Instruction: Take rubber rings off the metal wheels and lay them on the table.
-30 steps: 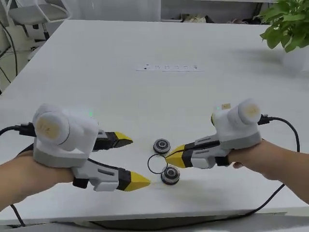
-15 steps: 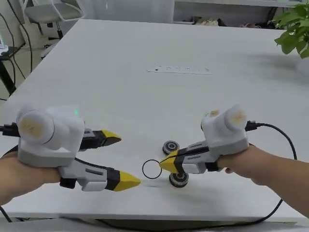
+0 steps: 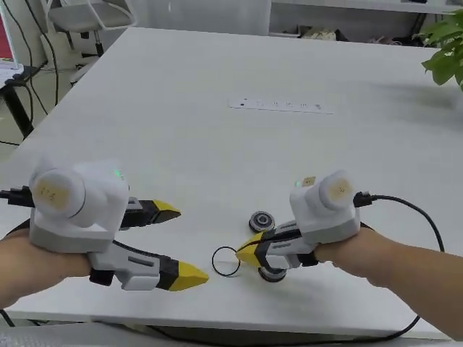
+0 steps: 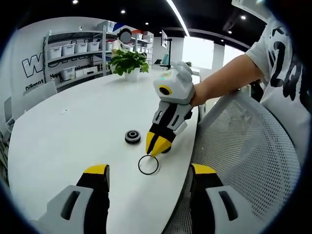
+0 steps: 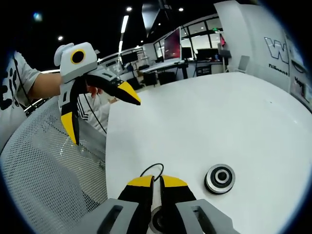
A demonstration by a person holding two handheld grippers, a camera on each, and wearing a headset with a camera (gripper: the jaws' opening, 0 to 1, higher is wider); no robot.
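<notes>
Right gripper [image 3: 249, 254]: jaws drawn almost together, pinching the edge of a thin black rubber ring [image 3: 214, 260] at the yellow tips.
Left gripper [image 3: 179, 242]: jaws spread wide, holding nothing, hovering near the table's [image 3: 239, 159] front edge, apart from the ring.
Ring position: at table level, just left of the near wheel [image 3: 272, 274]. I cannot tell whether it lies fully flat yet.
Change: a second ago the ring overlapped the near wheel. It now sits clear of it.
Meaning: this ring looks freed, and letting go should finish it.
Far wheel [image 3: 261, 220]: just beyond, its dark rim probably still wearing a ring.
Holding things: the table carries the ring and both wheels.
</notes>
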